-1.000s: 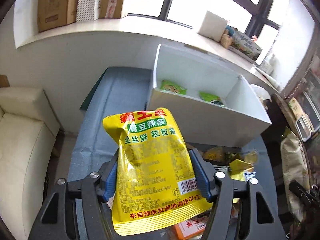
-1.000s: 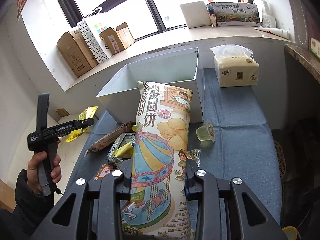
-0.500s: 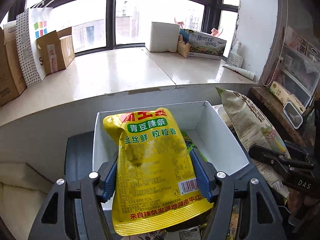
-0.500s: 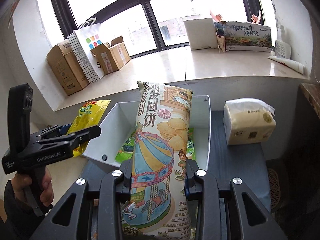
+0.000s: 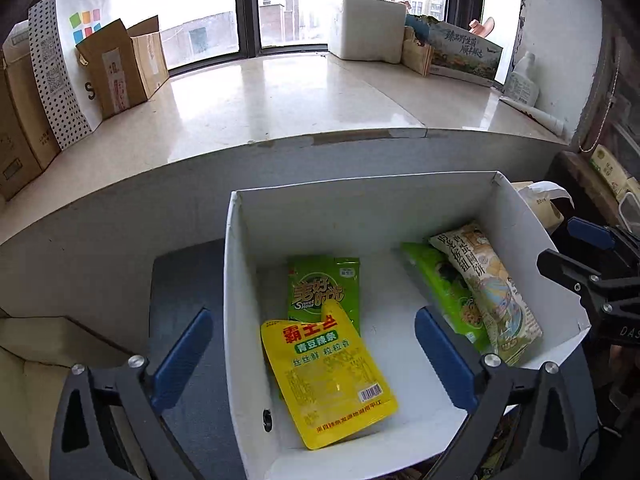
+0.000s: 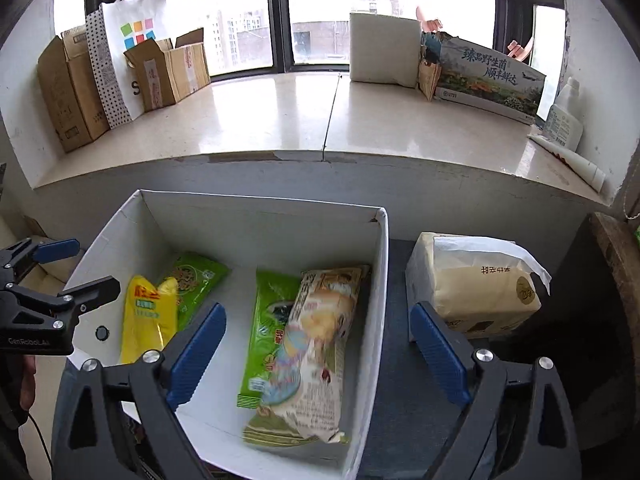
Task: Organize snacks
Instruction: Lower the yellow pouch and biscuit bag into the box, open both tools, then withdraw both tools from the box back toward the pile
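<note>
A white box (image 5: 236,280) (image 6: 380,280) stands on the blue-grey table. Inside, on the left, a yellow snack pouch (image 5: 328,376) (image 6: 146,316) lies partly over a green packet (image 5: 324,288) (image 6: 196,276). On the right, a long cream biscuit bag (image 5: 488,288) (image 6: 316,344) lies over a long green packet (image 5: 444,292) (image 6: 268,320). My left gripper (image 5: 312,356) (image 6: 60,268) is open and empty above the box's left half. My right gripper (image 6: 318,352) (image 5: 576,248) is open and empty above the right half.
A tissue pack (image 6: 476,284) lies right of the box. The windowsill (image 5: 280,100) behind holds cardboard boxes (image 5: 128,64), a paper bag (image 6: 120,60), a white block (image 6: 384,48) and a printed carton (image 6: 488,76). Loose snacks lie near the box's front edge (image 5: 496,452).
Both grippers opened and let go: the yellow pouch dropped into the box's left side, the biscuit bag into its right side. Both views have tilted down over the box.
</note>
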Demonstrator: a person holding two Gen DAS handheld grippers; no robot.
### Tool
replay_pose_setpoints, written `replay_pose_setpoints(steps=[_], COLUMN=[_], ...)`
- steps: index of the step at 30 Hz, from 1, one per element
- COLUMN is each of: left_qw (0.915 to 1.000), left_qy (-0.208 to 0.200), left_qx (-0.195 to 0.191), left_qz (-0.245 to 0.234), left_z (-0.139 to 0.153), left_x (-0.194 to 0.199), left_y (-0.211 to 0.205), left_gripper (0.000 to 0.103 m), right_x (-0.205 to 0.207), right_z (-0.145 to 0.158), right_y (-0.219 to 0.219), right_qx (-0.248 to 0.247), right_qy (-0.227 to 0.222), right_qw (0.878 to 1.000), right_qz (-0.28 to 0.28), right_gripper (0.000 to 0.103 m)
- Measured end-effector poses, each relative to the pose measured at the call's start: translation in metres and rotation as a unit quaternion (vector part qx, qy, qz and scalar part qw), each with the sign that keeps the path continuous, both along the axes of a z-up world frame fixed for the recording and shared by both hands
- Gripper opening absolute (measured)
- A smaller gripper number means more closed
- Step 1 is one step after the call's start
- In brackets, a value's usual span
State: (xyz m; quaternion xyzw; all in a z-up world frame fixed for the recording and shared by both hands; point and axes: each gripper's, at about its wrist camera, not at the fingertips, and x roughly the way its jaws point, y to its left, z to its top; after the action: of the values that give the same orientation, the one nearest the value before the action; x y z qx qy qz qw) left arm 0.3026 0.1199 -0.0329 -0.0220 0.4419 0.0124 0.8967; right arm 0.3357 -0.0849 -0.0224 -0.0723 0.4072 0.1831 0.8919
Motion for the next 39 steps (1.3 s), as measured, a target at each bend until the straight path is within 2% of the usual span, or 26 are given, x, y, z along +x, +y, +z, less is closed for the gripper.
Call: replay_pose_setpoints(steps=[3,5,6,12,17,22,26,29,32,39], left_qw=[0.9999,0.9998,0.9995,0.996,0.9926,0.9911,0.9922,0.9943,0.9954,0.996], left_qy=[-0.013,-0.02,-0.029,-0.082,-0.108,-0.117,-0.105,-0.088,-0.074,-0.054], left_qx=[0.003,-0.006,-0.015,-0.035,-0.053,-0.062,-0.067,-0.06,-0.061,-0.071], left_qz=[0.003,0.005,0.003,-0.006,-0.017,-0.006,-0.006,-0.001,0.004,0.011], left_z=[0.01,0.019,0.024,0.055,0.064,0.057,0.042,0.029,0.016,-0.001], left_x=[-0.019,-0.033,-0.042,-0.105,-0.161,-0.203,-0.224,-0.232,-0.24,-0.249], left_y=[0.003,0.003,0.002,-0.013,-0.028,-0.039,-0.04,-0.038,-0.034,-0.032], left_gripper=[0.103,0.103,0.103,0.103,0.103,0.103,0.103,0.103,0.103,0.103], right_x=[-0.013,-0.023,-0.03,-0.088,-0.135,-0.164,-0.173,-0.17,-0.162,-0.128], right_z=[0.008,0.018,0.023,0.056,0.062,0.034,-0.002,-0.029,-0.049,-0.081], right_y=[-0.007,-0.012,-0.016,-0.044,-0.079,-0.1,-0.107,-0.108,-0.107,-0.096], right_qx=[0.001,0.009,0.015,0.061,0.116,0.108,0.096,0.069,0.021,-0.004], right_qy=[-0.008,-0.017,-0.027,-0.085,-0.091,-0.067,-0.036,-0.016,-0.016,0.002], right_qw=[1.0,1.0,1.0,0.994,0.988,0.992,0.995,0.997,0.999,0.996], right_qz=[0.001,0.005,0.004,0.033,0.034,0.006,0.018,0.035,0.037,0.094], right_gripper=[0.096,0.103,0.103,0.103,0.103,0.103,0.103,0.103,0.103,0.103])
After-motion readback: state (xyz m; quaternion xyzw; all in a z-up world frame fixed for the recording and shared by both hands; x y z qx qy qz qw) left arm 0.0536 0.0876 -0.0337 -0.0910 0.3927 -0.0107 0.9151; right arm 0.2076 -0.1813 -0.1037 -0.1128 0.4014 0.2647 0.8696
